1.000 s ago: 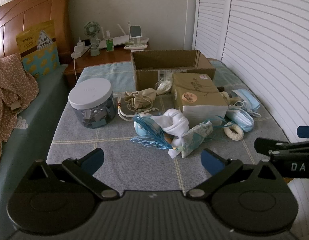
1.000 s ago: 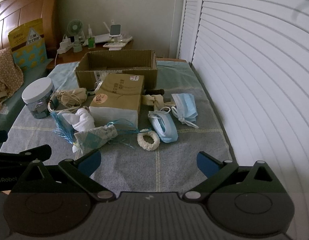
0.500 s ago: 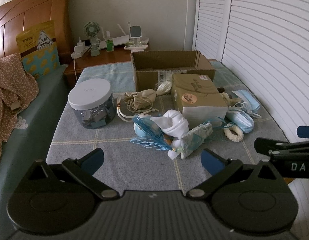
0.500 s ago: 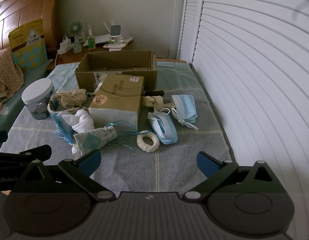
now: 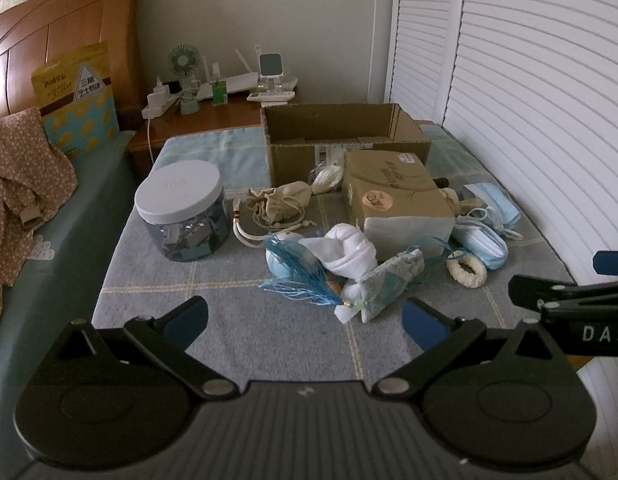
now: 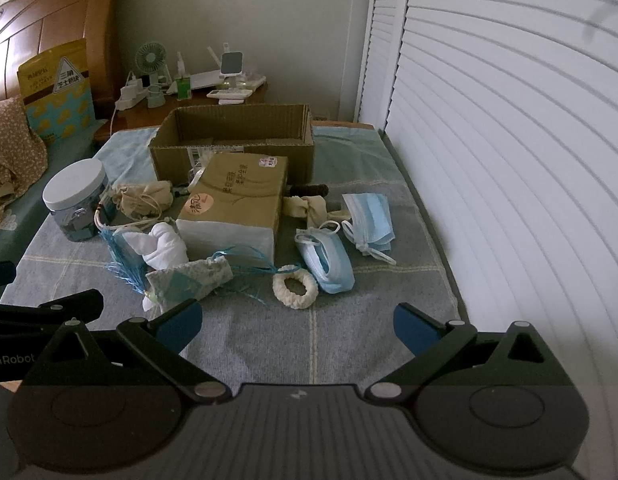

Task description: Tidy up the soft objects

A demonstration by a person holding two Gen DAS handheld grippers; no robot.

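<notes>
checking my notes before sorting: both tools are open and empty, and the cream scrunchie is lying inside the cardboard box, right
Not quite. The cream scrunchie lies on the grey blanket in front of the cardboard box, beside a blue face mask; the right wrist view shows it. The rest holds: the left tool and right tool are both open and empty.

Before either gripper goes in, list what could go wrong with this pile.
1. The blue tassel lies tangled with the white cloth and the patterned pouch; lifting one would likely drag the others.
2. The face masks have loose ear loops that could snag on a finger.
3. The left gripper and the right gripper, both open, sit close side by side and might collide.
</notes>
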